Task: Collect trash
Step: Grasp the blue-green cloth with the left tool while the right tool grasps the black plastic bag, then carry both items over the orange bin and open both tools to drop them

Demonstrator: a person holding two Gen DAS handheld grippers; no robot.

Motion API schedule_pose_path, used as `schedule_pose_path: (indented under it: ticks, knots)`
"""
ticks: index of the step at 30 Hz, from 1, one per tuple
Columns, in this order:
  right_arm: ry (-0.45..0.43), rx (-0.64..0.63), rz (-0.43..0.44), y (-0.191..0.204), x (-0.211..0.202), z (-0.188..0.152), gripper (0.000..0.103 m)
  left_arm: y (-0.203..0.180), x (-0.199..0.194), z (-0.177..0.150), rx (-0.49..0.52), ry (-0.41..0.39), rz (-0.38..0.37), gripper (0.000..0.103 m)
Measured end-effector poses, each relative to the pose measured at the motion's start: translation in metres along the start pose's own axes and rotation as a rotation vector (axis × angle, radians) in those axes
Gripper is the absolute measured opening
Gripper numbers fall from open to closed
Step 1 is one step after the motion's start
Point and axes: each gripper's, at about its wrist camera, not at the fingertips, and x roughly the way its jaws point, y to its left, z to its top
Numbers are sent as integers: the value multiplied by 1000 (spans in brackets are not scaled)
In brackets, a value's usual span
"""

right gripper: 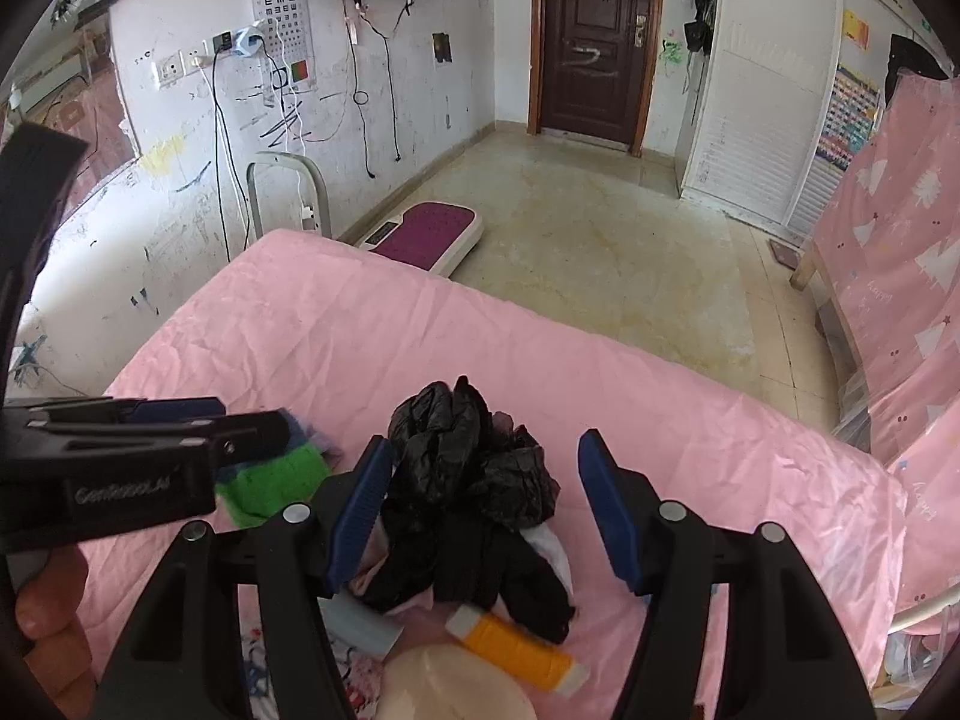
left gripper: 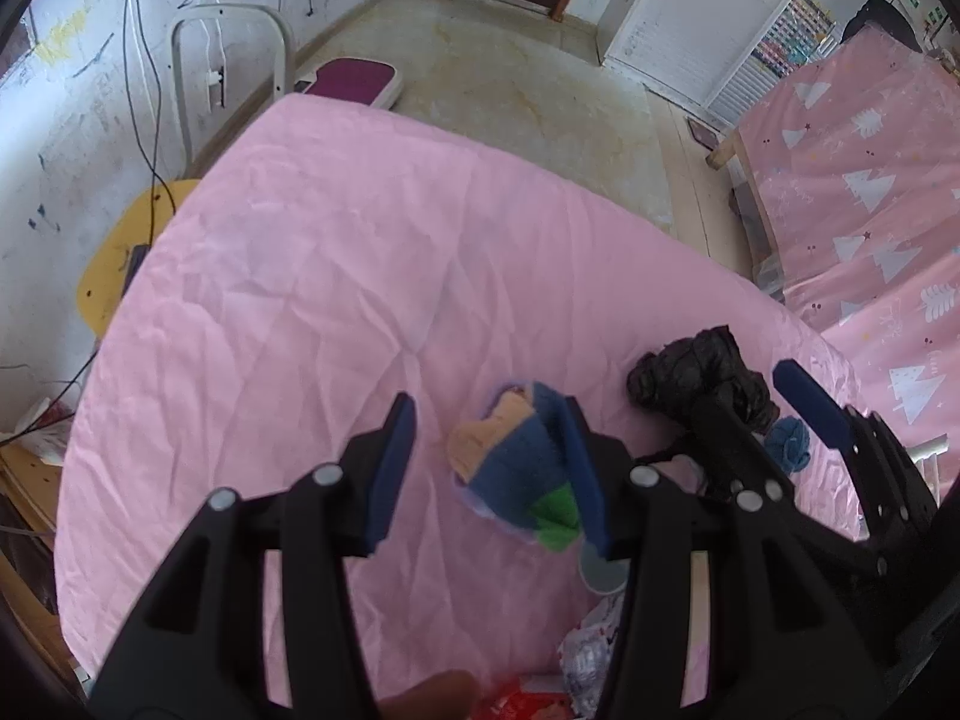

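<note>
on a pink-sheeted bed (left gripper: 300,300) in a scuffed room, seen from the left wrist camera, the left hand-held gripper (left gripper: 489,468) tilts steeply down with its blue pads apart and nothing pressed between them. a blue, tan and green bundle of cloth (left gripper: 516,468) lies on the sheet partly between the pads, its right edge behind the right pad; whether that pad touches it cannot be told. the approach looks aimed at taking that piece. a crumpled black plastic bag (left gripper: 696,372) sits just beyond, to the right, with the other gripper reaching over it. scraps of wrapper (left gripper: 591,654) and a red packet (left gripper: 528,699) lie at the near edge.

from the right wrist camera, the right hand-held gripper (right gripper: 483,510) hangs released over the black plastic bag (right gripper: 474,480), its pads either side of the heap and clear of it, apparently lined up to pinch the bag, likely the sack for the trash. an orange and white tube (right gripper: 516,642) and a grey tube (right gripper: 366,624) lie on the sheet just below the bag. the left hand-held gripper (right gripper: 252,426) enters from the left above the green cloth (right gripper: 270,480).
</note>
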Motion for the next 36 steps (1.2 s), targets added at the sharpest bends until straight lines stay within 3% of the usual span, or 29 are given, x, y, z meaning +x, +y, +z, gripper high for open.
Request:
schedule_pose_path:
  ticks: [3, 7, 9, 11, 14, 17, 27, 36]
  knots:
    - [25, 31, 22, -6, 12, 0, 53, 1, 5, 1, -3, 14, -8, 46]
    - [44, 63, 46, -14, 21, -1, 24, -2, 8, -1, 6, 24, -6, 46]
    - [35, 73, 57, -16, 19, -2, 17, -6, 10, -3, 12, 30, -3, 46]
    - [17, 71, 52, -17, 13, -2, 11, -9, 11, -5, 21, 36, 0, 37]
    - [-14, 66, 47, -18, -2, -5, 9, -14, 8, -8, 41, 26, 15, 22]
    - [-41, 74, 48, -21, -15, -8, 8, -21, 3, -11, 53, 11, 27, 17]
    - [-130, 89, 36, -34, -71, -27, 8, -34, -38, -21, 79, -92, 47, 16]
    - [-211, 135, -5, -66, -125, -56, 8, -81, -70, -43, 171, -158, 29, 16]
